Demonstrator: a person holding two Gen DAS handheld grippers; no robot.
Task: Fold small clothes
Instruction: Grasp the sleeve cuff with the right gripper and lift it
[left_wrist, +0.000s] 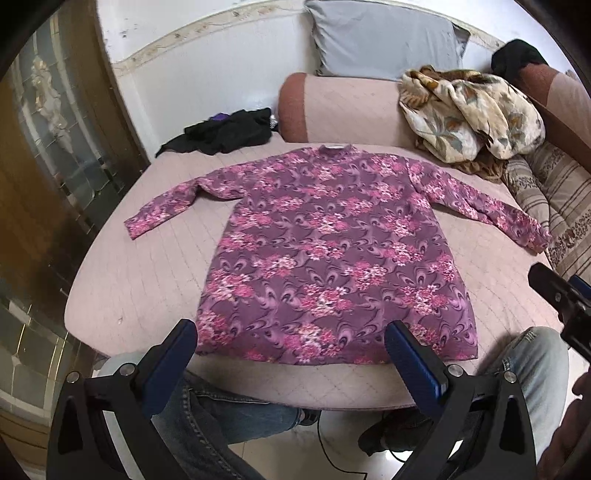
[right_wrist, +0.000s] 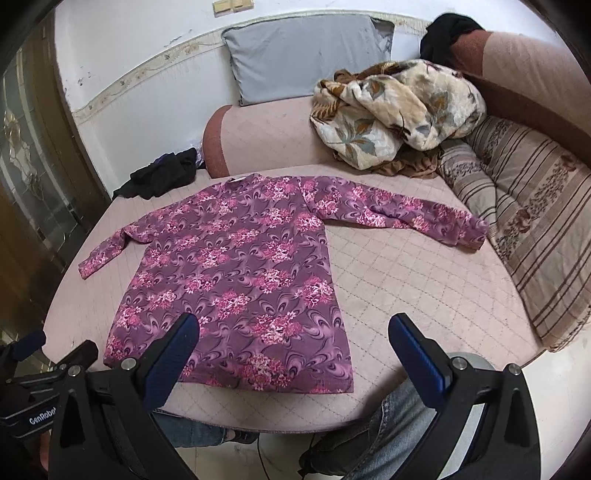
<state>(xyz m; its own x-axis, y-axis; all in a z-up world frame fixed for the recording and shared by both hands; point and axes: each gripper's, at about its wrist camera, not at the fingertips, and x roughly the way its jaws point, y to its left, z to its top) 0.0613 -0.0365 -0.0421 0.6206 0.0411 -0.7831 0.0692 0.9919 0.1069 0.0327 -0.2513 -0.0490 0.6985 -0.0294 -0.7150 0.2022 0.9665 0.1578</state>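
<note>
**One purple floral top spread flat, both grippers hanging back wide open**

Quick count, going left to right: one black bundle of clothes (left_wrist: 225, 131) at the far left corner of the pink quilted bed cover (left_wrist: 147, 291), one purple floral top (left_wrist: 325, 251) in the middle, one grey pillow (left_wrist: 384, 37) against the wall, one crumpled cream floral blanket (left_wrist: 469, 114), and a striped cushion (right_wrist: 532, 240) along the right side. There's another dark piece of cloth (right_wrist: 448, 31) up on the pink bolster at far right, can't really tell what it is.

The black bundle is too scrunched to make out how many items are in it. The brown thing under the blanket is mostly buried. The person's jeans (left_wrist: 221, 413) are cut off by the bed edge.

The top lies flat, collar toward the wall, both sleeves out to the sides, hem at the near edge. The left gripper (left_wrist: 291, 350) has its jaws spread wide, hovering just short of the hem, nothing between them. The right gripper (right_wrist: 295, 347) is the same, jaws well apart, lined up over the top's near right corner, not touching it.
</note>
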